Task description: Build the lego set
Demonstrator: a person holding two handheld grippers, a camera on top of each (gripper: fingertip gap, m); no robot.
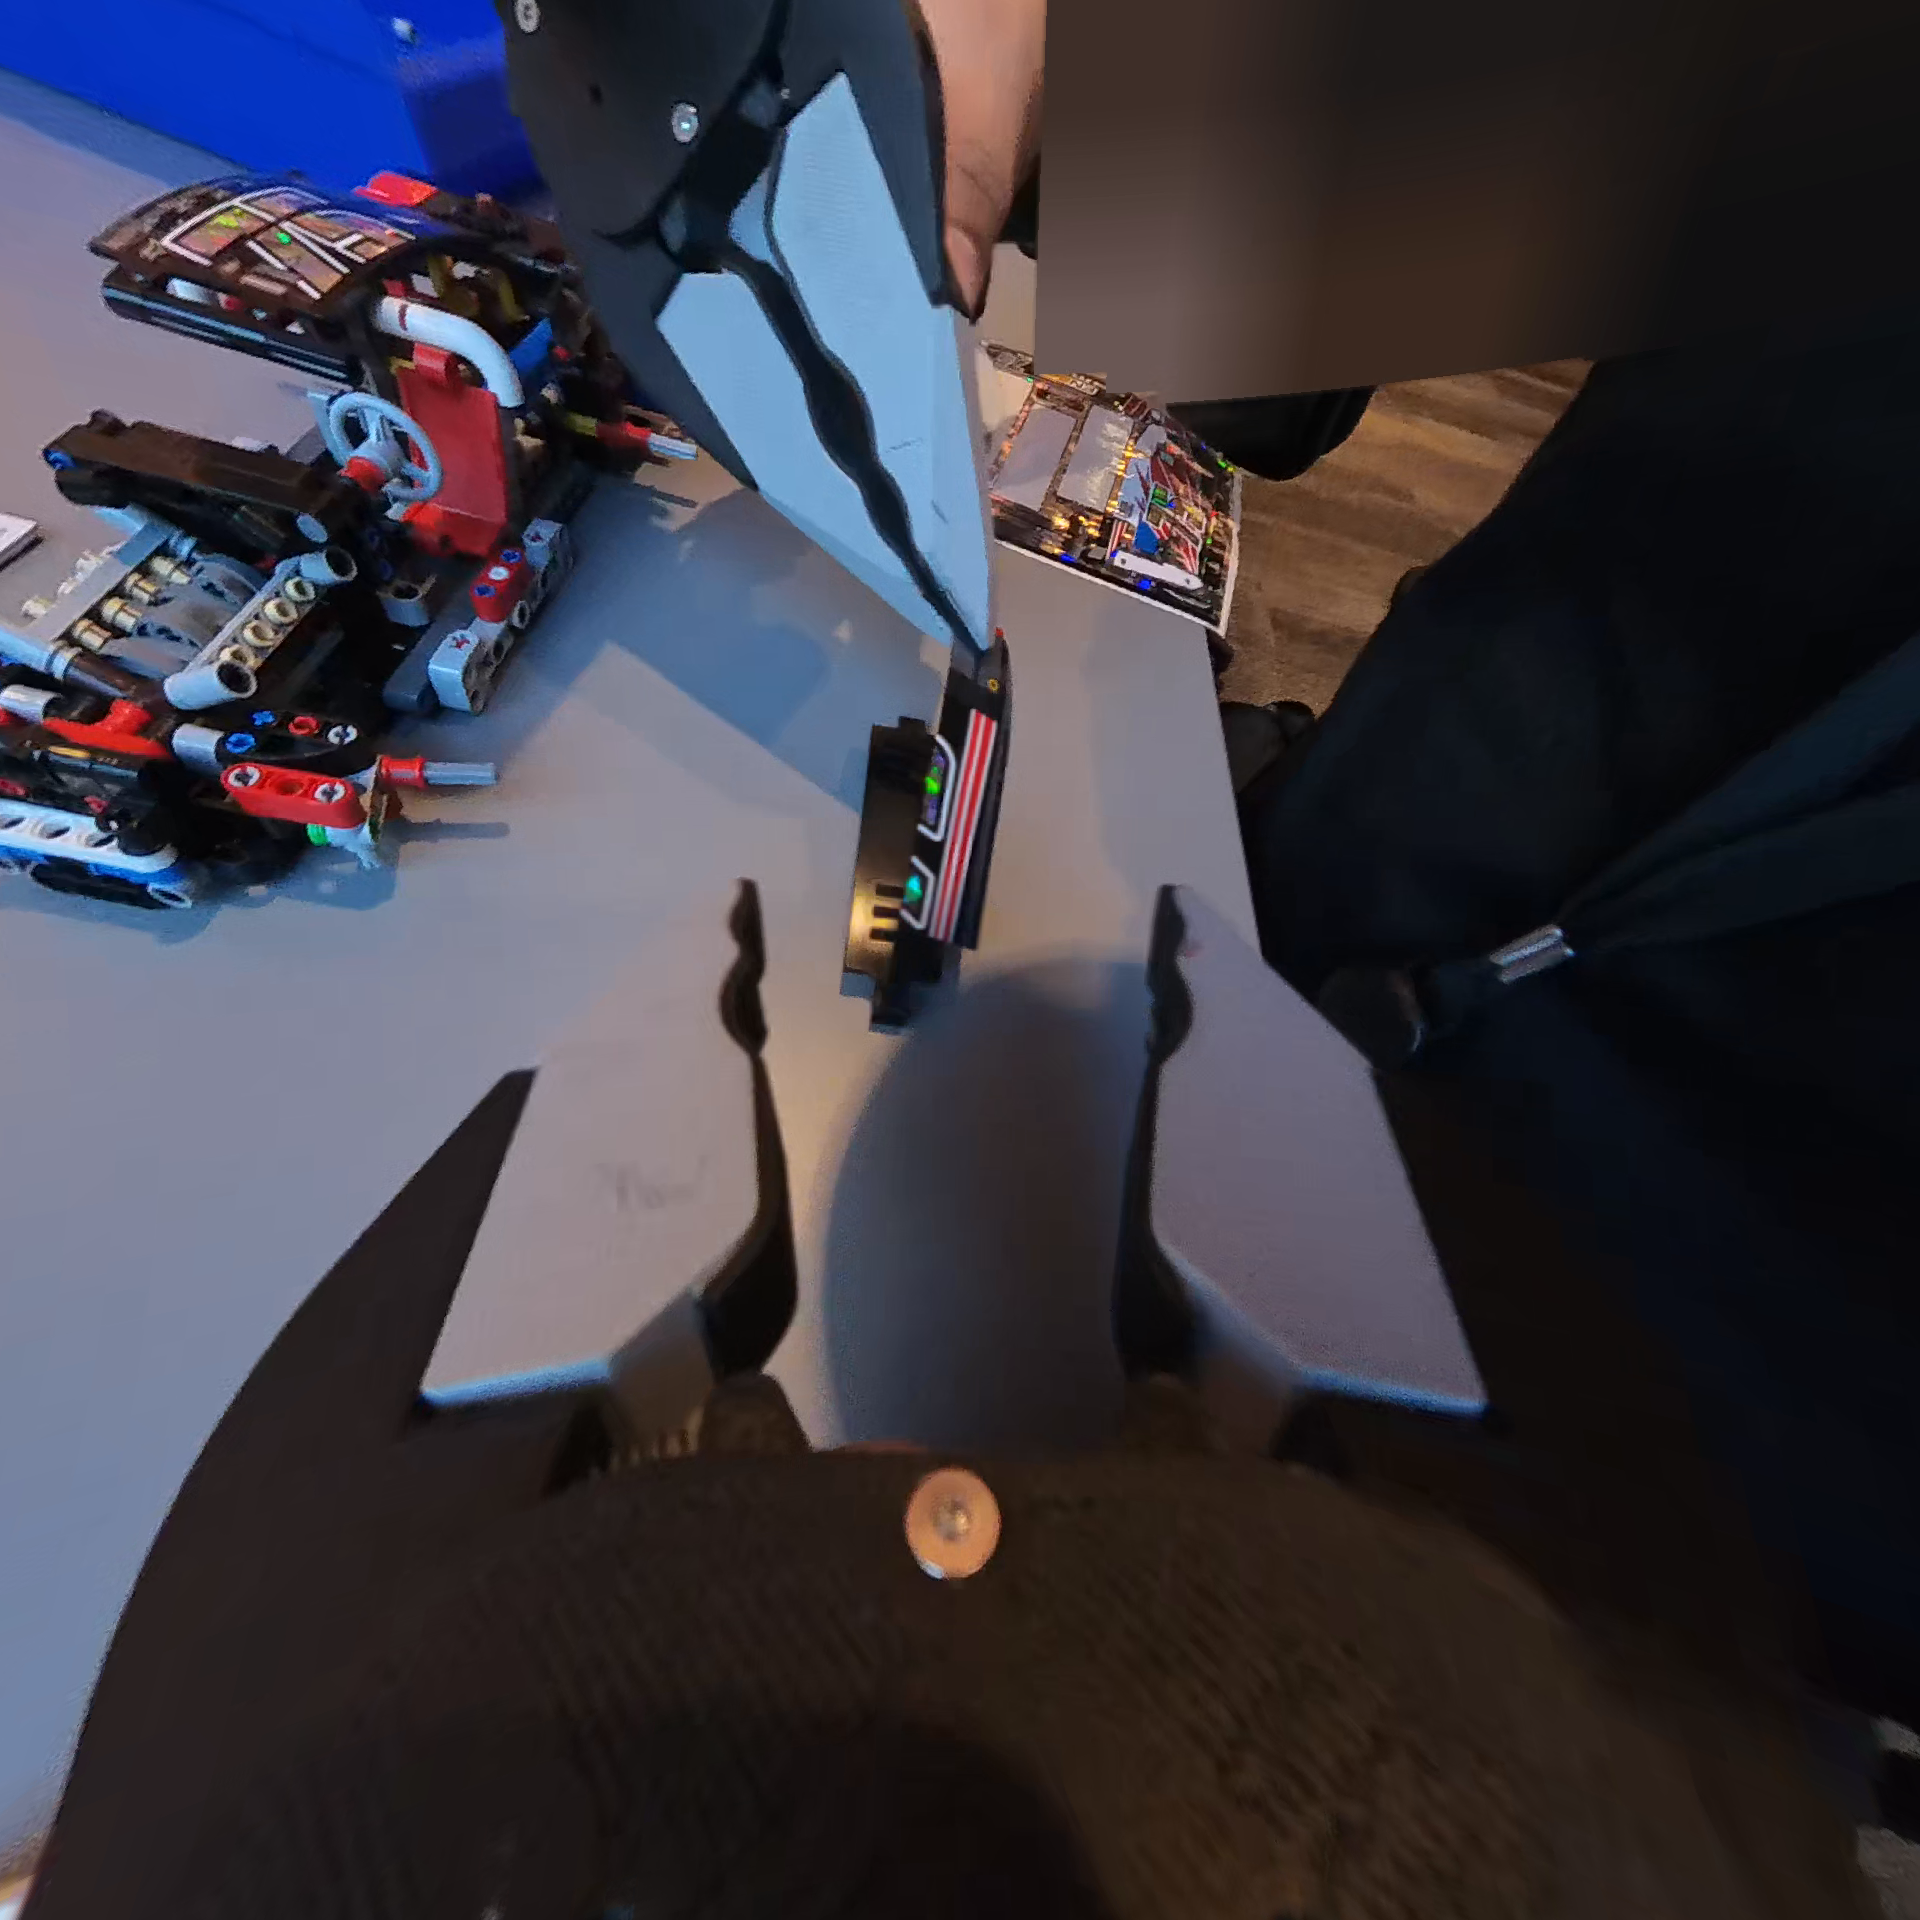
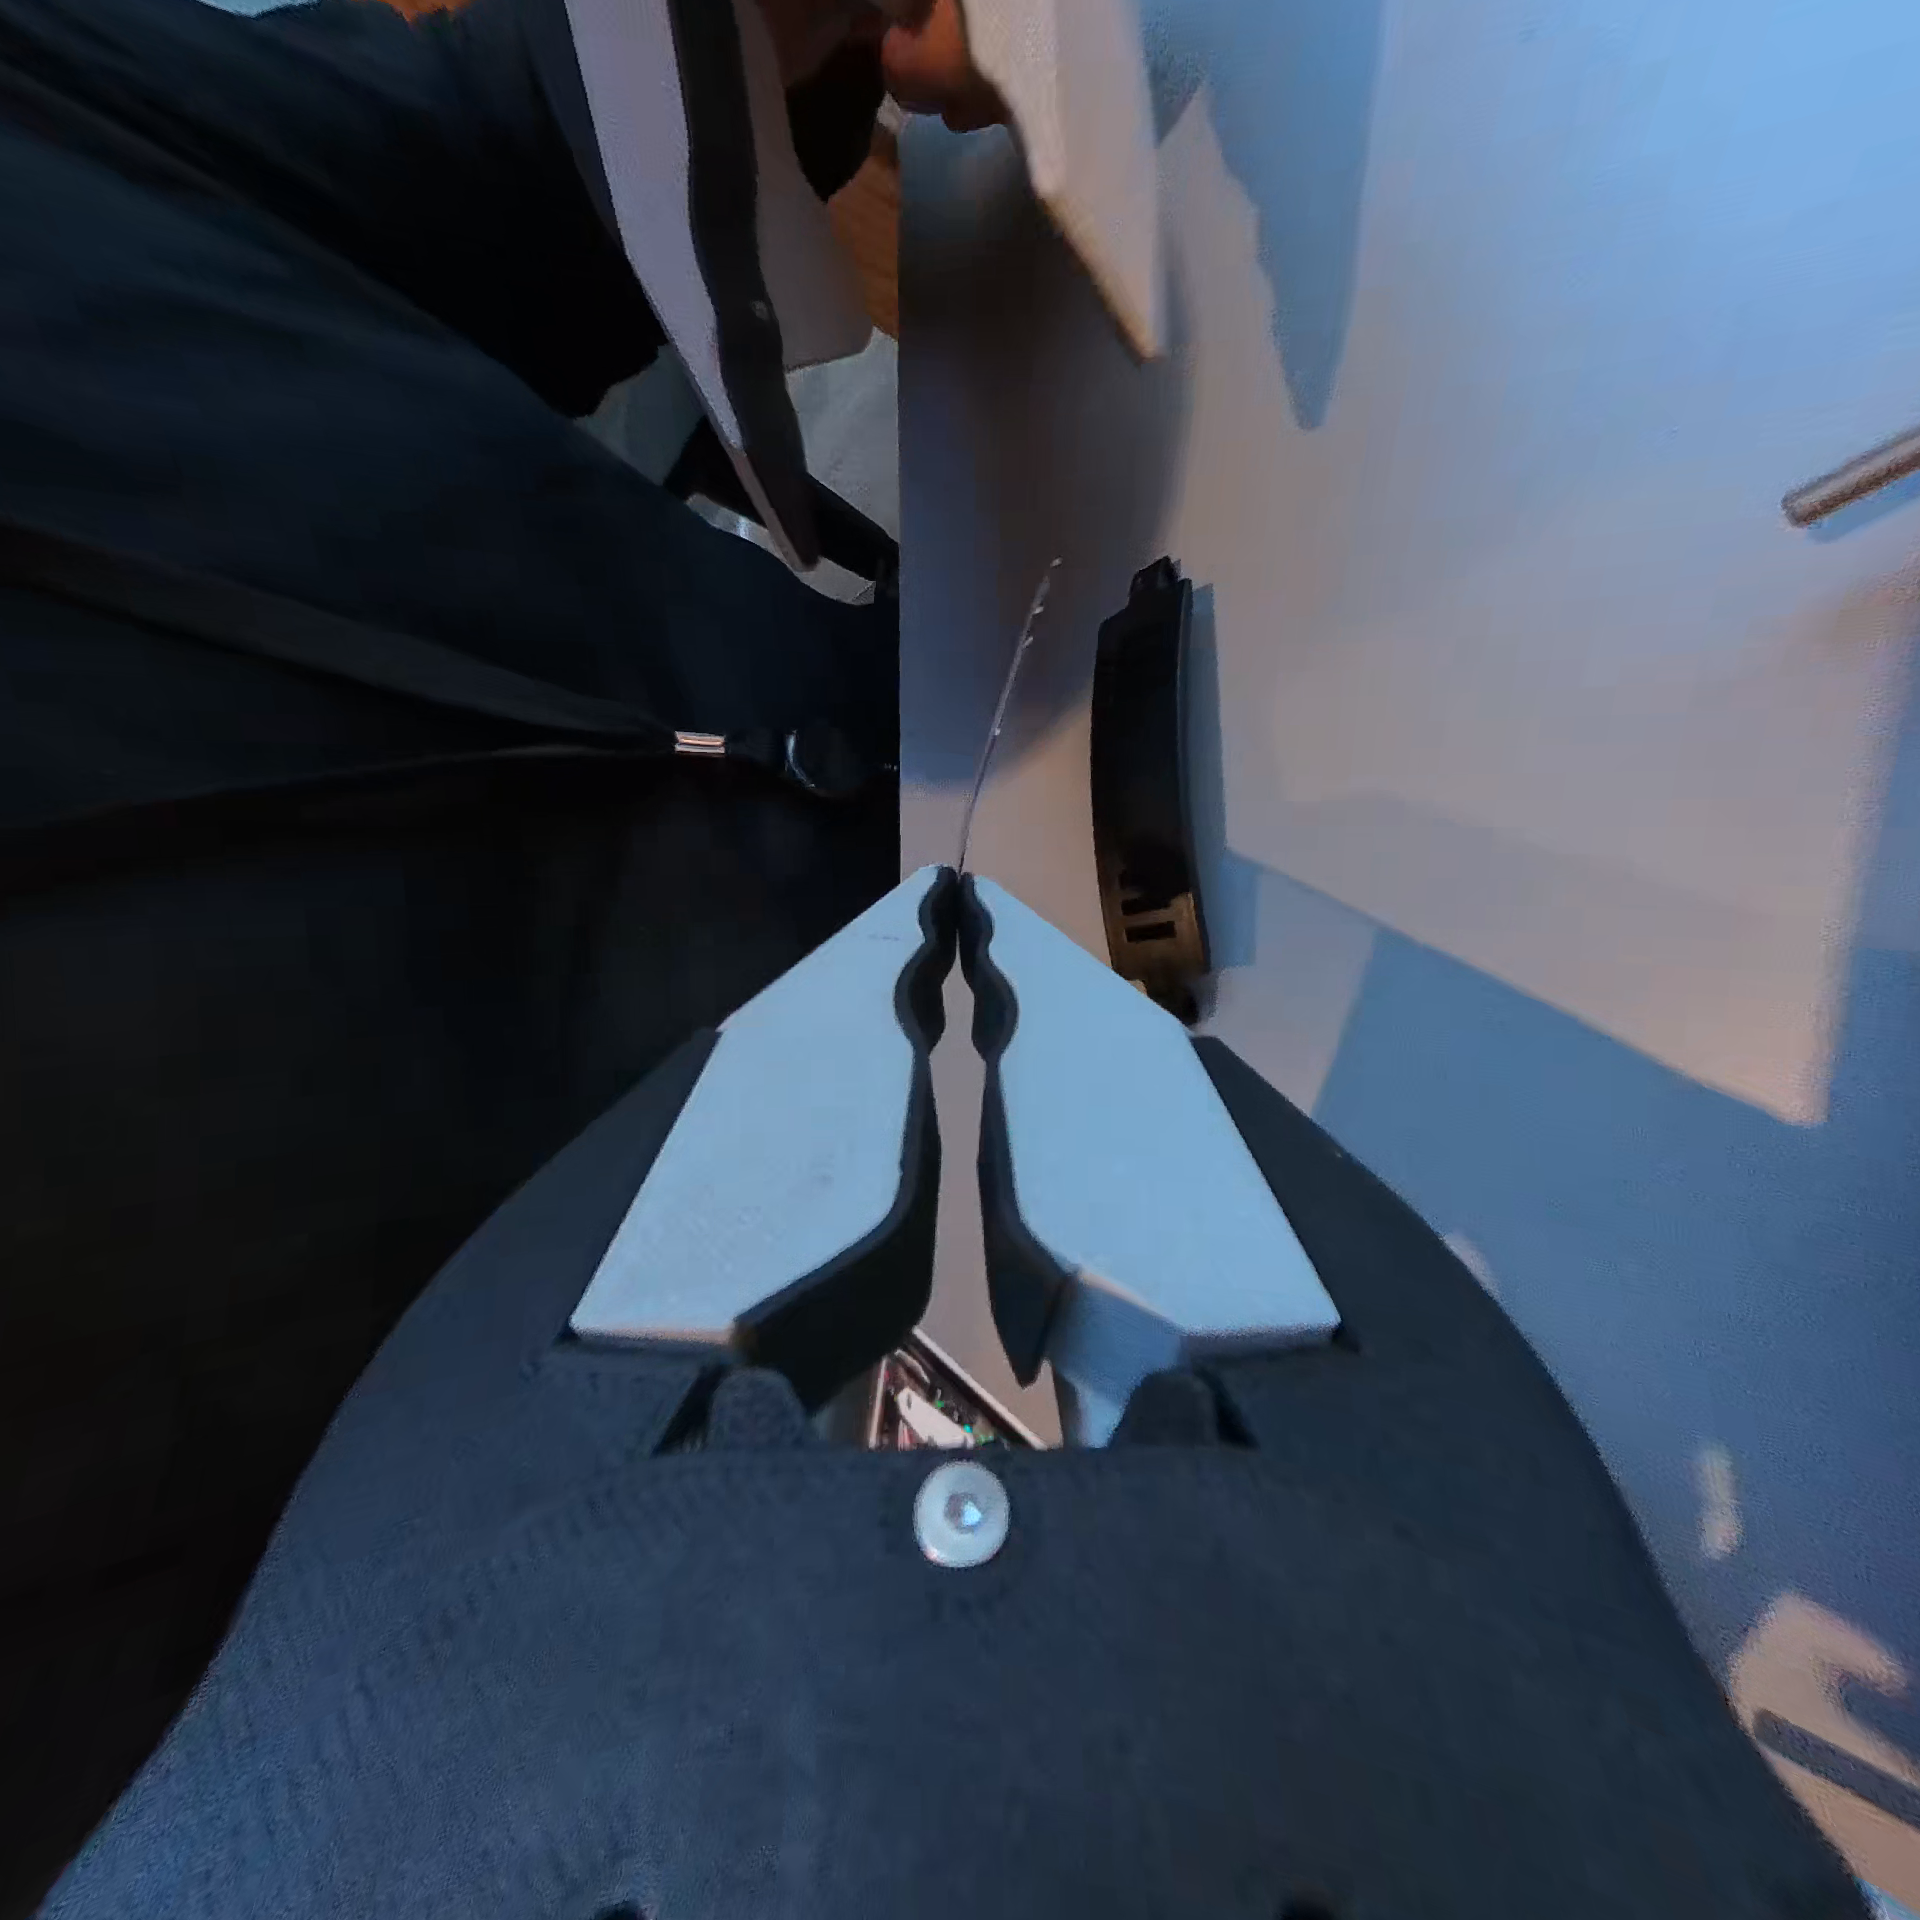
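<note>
A black curved lego panel lies on the grey table near its edge. My right gripper comes down from above and is shut on the top end of a thin sticker with red and white stripes, held close against the panel. In the right wrist view the gripper pinches the sticker edge-on, just left of the panel. My left gripper is open and empty, its fingertips just short of the panel's near end.
A partly built lego car stands at the left of the table. A sticker sheet lies at the far edge. A blue box is behind the car. A person in dark clothes sits past the table edge. The gap from one gripper's tips to the other's is roughly 7 cm.
</note>
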